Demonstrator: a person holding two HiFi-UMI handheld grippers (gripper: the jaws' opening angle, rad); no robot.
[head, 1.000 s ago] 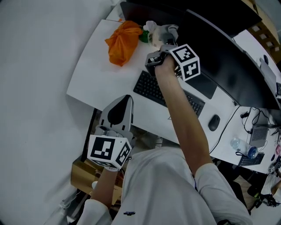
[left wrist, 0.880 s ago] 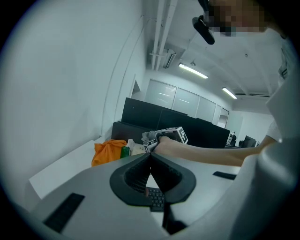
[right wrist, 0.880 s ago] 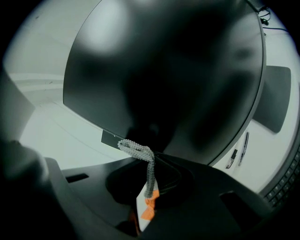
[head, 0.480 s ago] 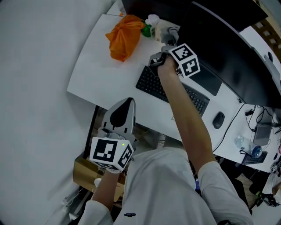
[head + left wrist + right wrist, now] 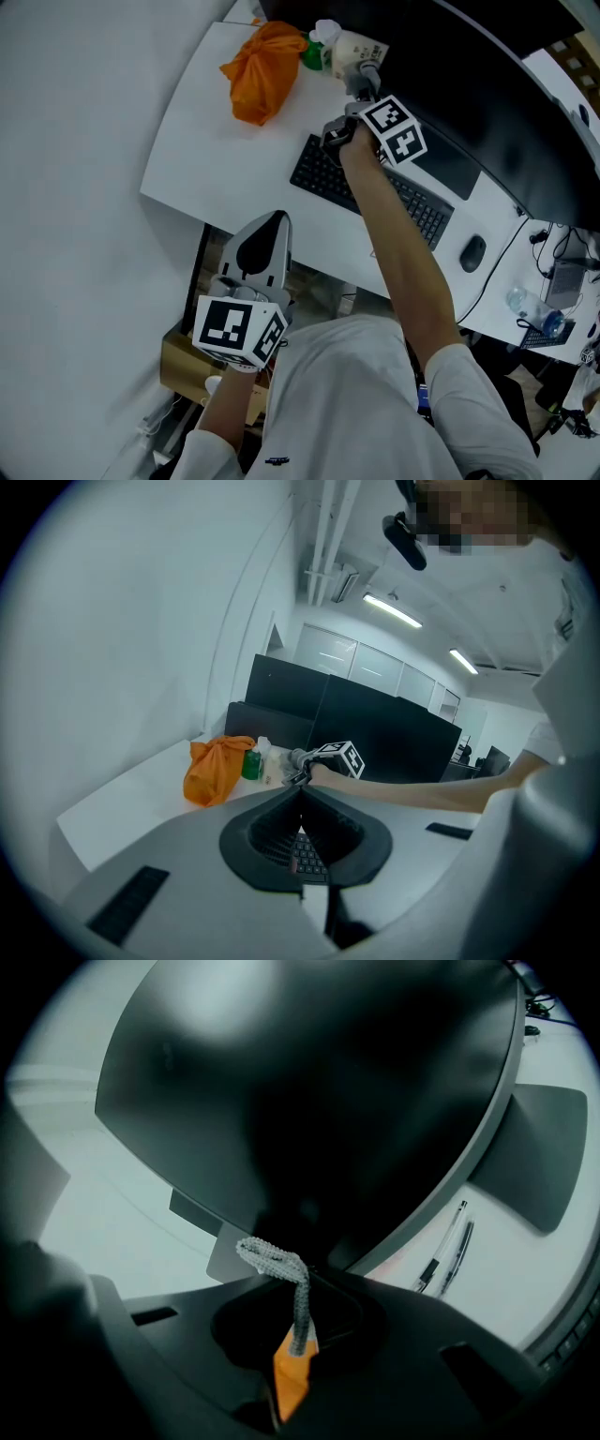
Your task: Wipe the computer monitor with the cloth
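Jaws of the right gripper (image 5: 305, 1283) are closed on a narrow strip of grey cloth (image 5: 286, 1279), whose free end curls up and to the left out of the grip. An orange patch shows at the base of the strip, down between the jaws. Directly ahead, the dark curved monitor (image 5: 309, 1082) fills most of the right gripper view, with the cloth's tip close under its lower edge; whether the two touch cannot be told. To the right of the screen, two pens (image 5: 448, 1246) lie on the white surface (image 5: 487, 1269) beside the flat grey foot of the stand (image 5: 534, 1152).

In the head view the right gripper (image 5: 364, 77) is stretched out over the keyboard (image 5: 370, 192) toward the left end of the monitor (image 5: 487, 103). Near it stand a small green bottle (image 5: 309, 58) and an orange bundle (image 5: 262, 70). A mouse (image 5: 472, 251) lies right of the keyboard.

The left gripper (image 5: 302, 794) has its jaws shut with nothing between them. It is held low, off the near edge of the surface (image 5: 206, 141), well apart from the monitor.
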